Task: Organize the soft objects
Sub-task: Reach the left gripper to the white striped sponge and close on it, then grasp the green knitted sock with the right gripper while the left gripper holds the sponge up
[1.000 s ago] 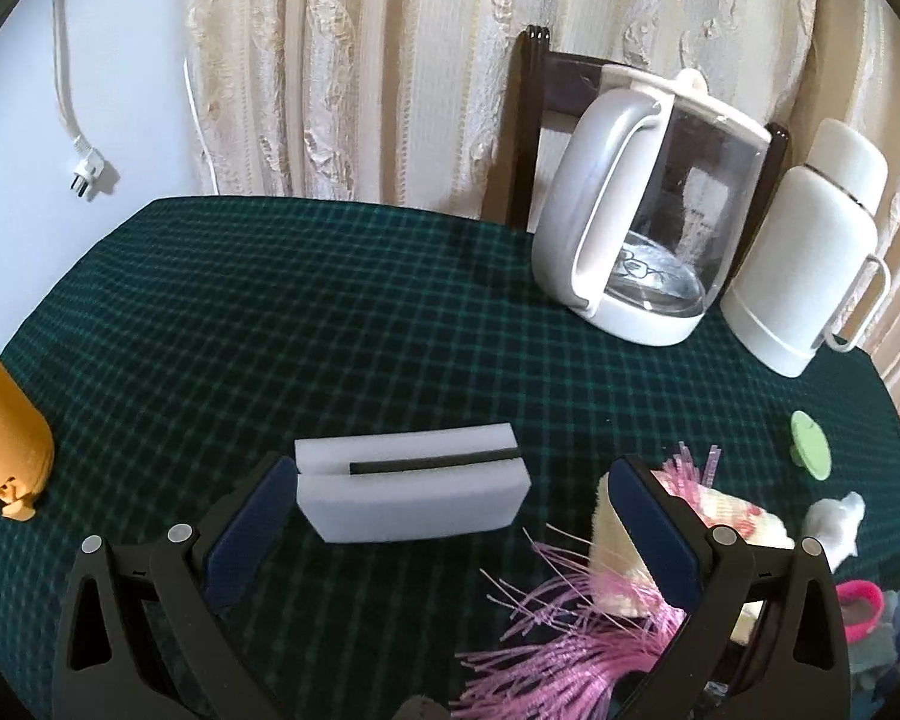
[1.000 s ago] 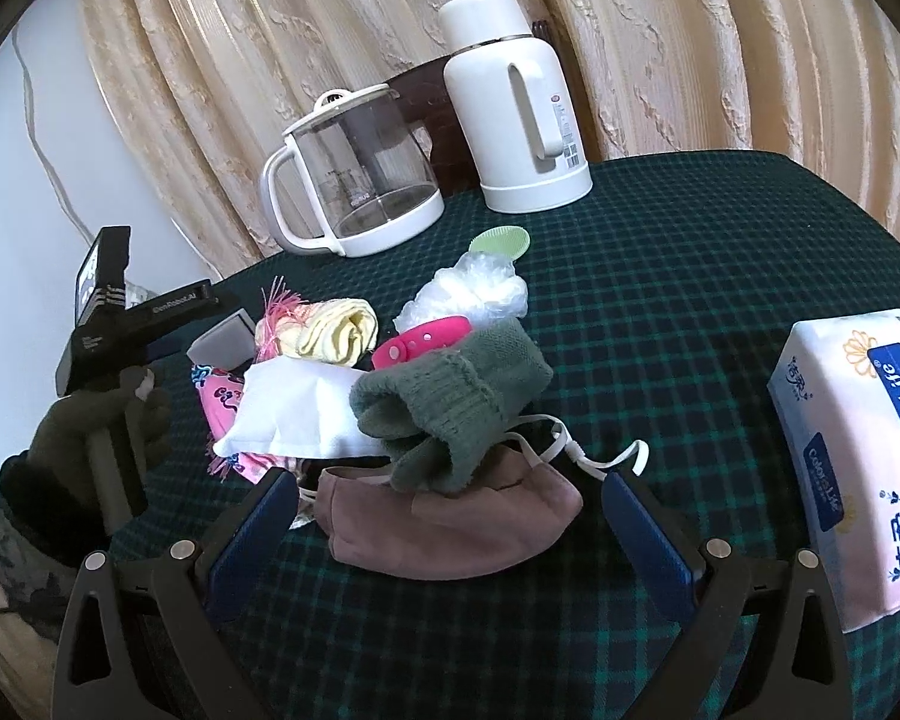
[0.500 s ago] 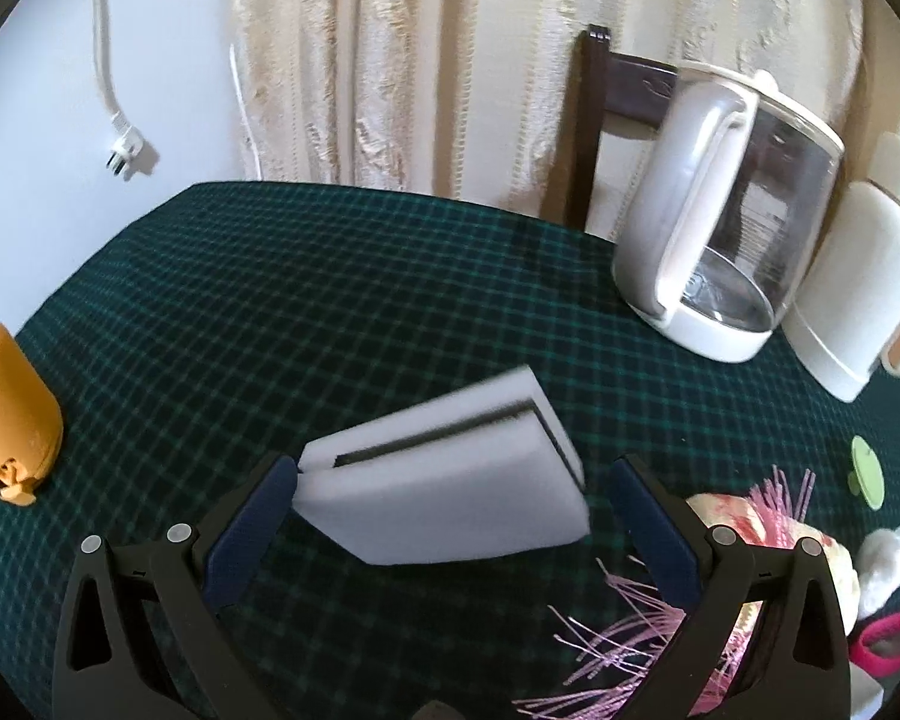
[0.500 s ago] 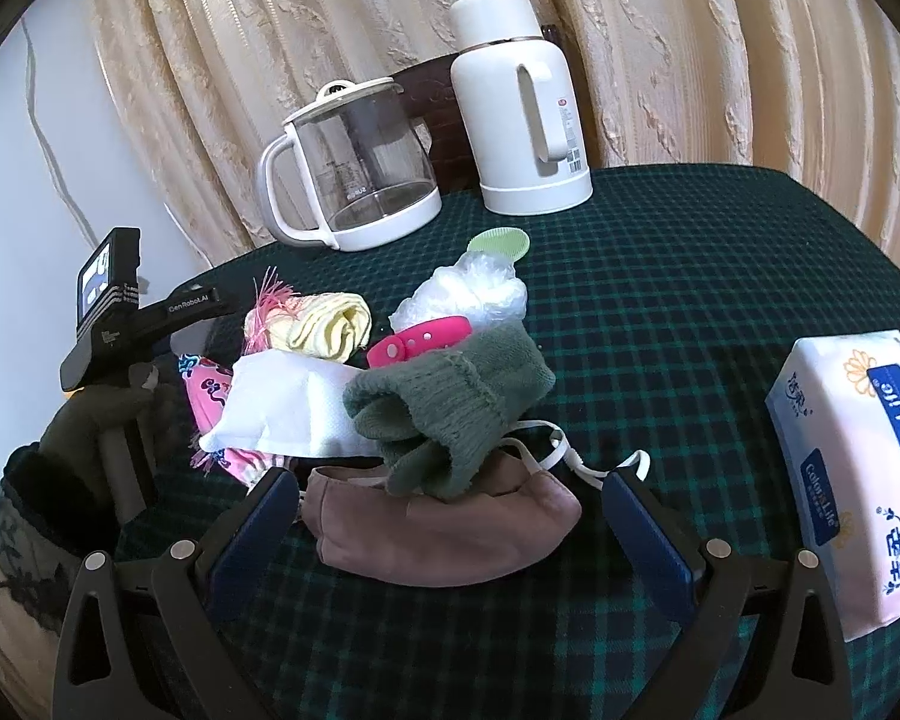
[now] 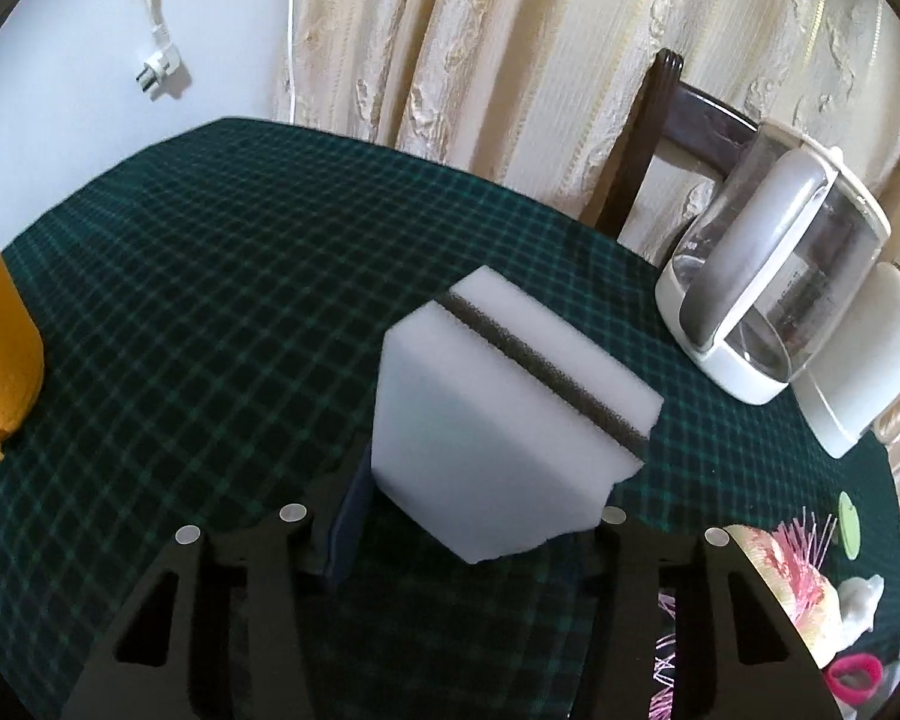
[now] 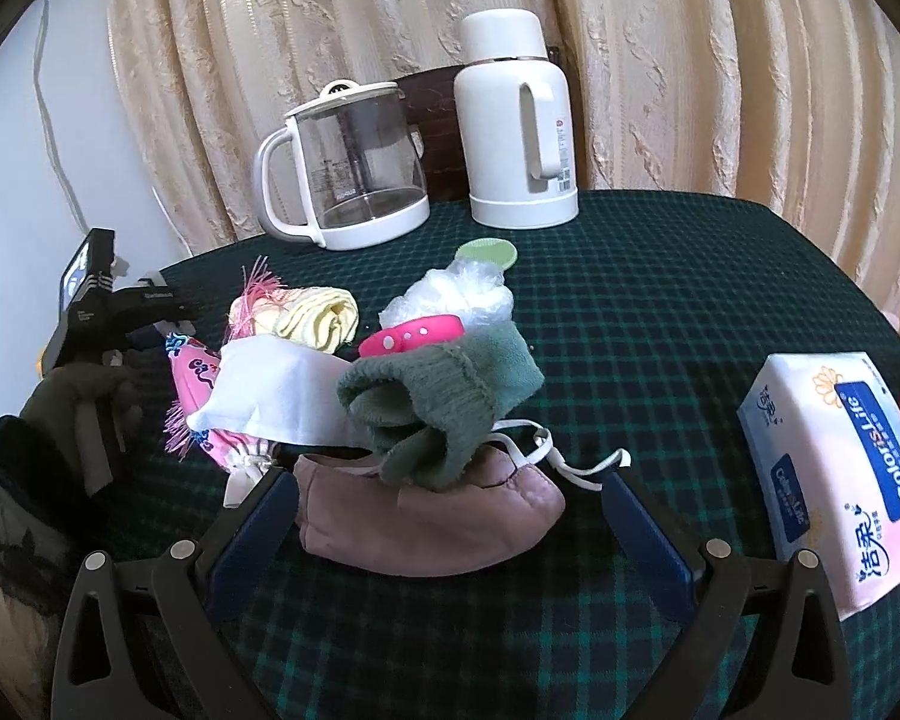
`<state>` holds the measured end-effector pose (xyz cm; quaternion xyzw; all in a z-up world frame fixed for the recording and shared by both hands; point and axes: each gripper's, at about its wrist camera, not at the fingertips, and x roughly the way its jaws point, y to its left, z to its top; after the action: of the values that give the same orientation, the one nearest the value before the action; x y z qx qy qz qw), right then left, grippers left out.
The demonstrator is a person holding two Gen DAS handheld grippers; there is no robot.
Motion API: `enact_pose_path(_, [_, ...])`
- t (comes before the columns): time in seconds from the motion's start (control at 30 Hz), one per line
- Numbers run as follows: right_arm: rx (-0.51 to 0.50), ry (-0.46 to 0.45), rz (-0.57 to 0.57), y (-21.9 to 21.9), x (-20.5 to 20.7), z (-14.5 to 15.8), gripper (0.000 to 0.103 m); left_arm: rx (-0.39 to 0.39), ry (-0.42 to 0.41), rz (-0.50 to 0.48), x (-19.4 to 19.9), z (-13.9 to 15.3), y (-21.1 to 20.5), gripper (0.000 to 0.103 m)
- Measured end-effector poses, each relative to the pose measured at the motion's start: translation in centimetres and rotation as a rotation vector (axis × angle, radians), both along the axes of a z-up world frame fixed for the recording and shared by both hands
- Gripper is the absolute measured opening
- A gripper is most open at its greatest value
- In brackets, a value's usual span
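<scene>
Left claw (image 5: 474, 534) is closing w/ its jaws on the white sponge (image 5: 504, 414), held tilted above the bench (image 5: 210, 300) prob. to carry it off, while right claw (image 6: 450, 516), jaws wide & empty, straddles the pink mask (image 6: 432, 516) at the near side of the pile.

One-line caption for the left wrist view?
Left gripper closing on a tilted white foam sponge with a dark stripe above green checked tablecloth.

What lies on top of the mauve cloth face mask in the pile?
A rolled grey-green knitted sock lies on the mauve cloth face mask, covering its upper edge. The mask's white ear loops show beside it; anything under the mask is hidden.
</scene>
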<state>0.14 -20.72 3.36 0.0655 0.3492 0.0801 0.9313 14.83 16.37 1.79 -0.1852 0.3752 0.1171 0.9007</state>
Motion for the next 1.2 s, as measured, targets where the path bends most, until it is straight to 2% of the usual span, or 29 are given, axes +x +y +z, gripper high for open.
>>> enact_pose_path(0.3, [-0.032,-0.031,-0.004,0.5,1.4,1.3,0.103,0.021,-0.054,-0.008,-0.8,2.5,-0.4,0.049])
enact_pose_path(0.5, [-0.052,-0.007,-0.011,0.5,3.7,0.9,0.103,0.042,-0.101,-0.041,-1.8,4.7,-1.5,0.049])
enact_pose_path(0.87, [-0.002,0.027,0.019,0.4,5.9,-0.1,0.102,0.034,-0.121,-0.107,-2.2,6.5,-3.2,0.049])
enact_pose_path(1.0, [0.013,0.042,0.048,0.8,6.2,-0.3,0.092,0.031,-0.128,-0.125,-2.4,6.7,-3.7,0.049])
enact_pose_path(1.07, [0.032,0.055,0.056,0.8,6.3,-0.4,0.079,0.023,-0.131,-0.131,-2.5,6.9,-3.8,0.049])
enact_pose_path(1.2, [0.055,0.071,0.055,0.6,6.3,-0.3,0.069,0.020,-0.136,-0.138,-2.7,7.3,-4.1,0.049])
